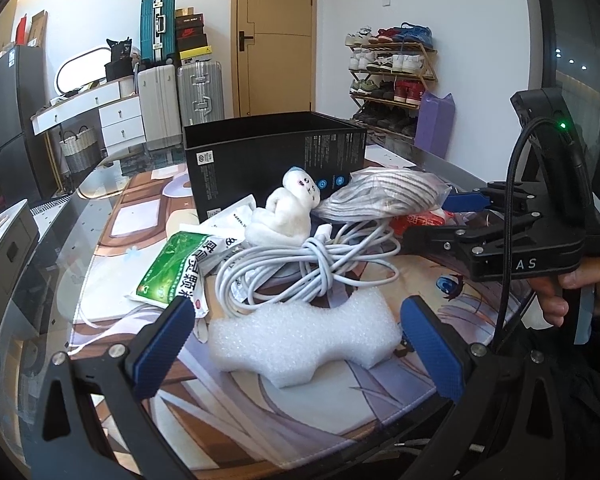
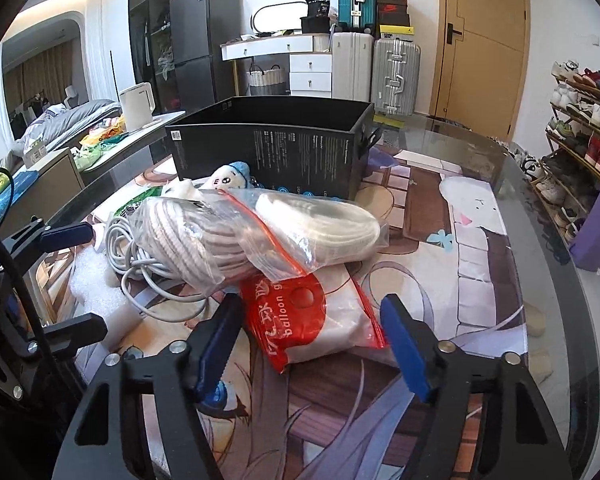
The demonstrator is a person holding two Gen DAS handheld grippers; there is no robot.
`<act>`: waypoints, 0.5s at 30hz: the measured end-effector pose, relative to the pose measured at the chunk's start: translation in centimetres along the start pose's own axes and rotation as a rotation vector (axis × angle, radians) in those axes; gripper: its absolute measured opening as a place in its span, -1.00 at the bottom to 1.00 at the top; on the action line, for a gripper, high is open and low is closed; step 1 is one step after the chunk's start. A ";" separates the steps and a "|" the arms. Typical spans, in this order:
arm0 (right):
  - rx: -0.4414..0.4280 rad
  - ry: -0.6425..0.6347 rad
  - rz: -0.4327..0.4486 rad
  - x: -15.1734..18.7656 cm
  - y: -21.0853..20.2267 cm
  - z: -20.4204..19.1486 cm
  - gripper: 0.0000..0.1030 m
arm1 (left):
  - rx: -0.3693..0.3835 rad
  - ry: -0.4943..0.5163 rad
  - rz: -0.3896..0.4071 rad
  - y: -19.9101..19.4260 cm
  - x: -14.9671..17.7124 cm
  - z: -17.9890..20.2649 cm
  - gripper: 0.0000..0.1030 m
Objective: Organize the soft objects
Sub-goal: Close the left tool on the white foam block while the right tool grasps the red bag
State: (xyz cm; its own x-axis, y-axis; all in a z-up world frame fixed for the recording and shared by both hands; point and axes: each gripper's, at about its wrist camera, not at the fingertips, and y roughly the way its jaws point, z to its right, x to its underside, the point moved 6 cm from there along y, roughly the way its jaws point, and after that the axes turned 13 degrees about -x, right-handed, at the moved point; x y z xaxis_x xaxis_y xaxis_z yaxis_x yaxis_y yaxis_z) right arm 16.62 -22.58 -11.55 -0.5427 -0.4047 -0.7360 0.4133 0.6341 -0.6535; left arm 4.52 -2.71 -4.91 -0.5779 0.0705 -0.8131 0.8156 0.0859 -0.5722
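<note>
A white foam block (image 1: 304,334) lies on the printed mat between the open fingers of my left gripper (image 1: 298,348), which is empty. Behind it lie a coiled white cable (image 1: 300,272), a white plush toy (image 1: 288,210), a green sachet (image 1: 172,266) and a clear bag of rope (image 1: 384,194). My right gripper (image 2: 314,344) is open and empty, its fingers on either side of a red-and-white balloon bag (image 2: 320,320). The rope bag (image 2: 252,228) rests on that bag. An open black box (image 2: 276,140) stands behind the pile.
A printed mat (image 2: 460,248) covers the glass table (image 2: 540,184). A purple bag (image 2: 598,224) stands at the table's right edge. A white kettle (image 2: 137,106) sits on a side surface to the left. Suitcases (image 2: 394,74), a door and a shoe rack (image 2: 580,120) are behind.
</note>
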 end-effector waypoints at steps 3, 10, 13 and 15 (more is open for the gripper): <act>0.004 -0.014 0.001 0.2 -0.1 -0.2 0.22 | 0.004 0.004 -0.003 0.0 0.0 0.1 1.00; 0.014 -0.005 0.010 0.9 -0.9 0.1 0.16 | 0.007 0.012 -0.003 0.0 0.0 0.3 1.00; 0.023 0.011 0.019 1.5 -1.7 0.4 0.16 | 0.009 0.012 -0.006 0.0 0.1 0.4 1.00; 0.026 0.021 0.028 2.0 -2.3 0.5 0.16 | 0.013 0.019 -0.007 0.0 0.2 0.6 1.00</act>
State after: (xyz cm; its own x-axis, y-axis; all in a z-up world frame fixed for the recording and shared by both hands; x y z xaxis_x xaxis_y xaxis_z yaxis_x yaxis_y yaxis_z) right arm 14.97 -25.19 -11.63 -0.5463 -0.3729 -0.7500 0.4471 0.6274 -0.6376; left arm 4.43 -3.27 -5.08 -0.5840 0.0884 -0.8069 0.8117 0.0734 -0.5794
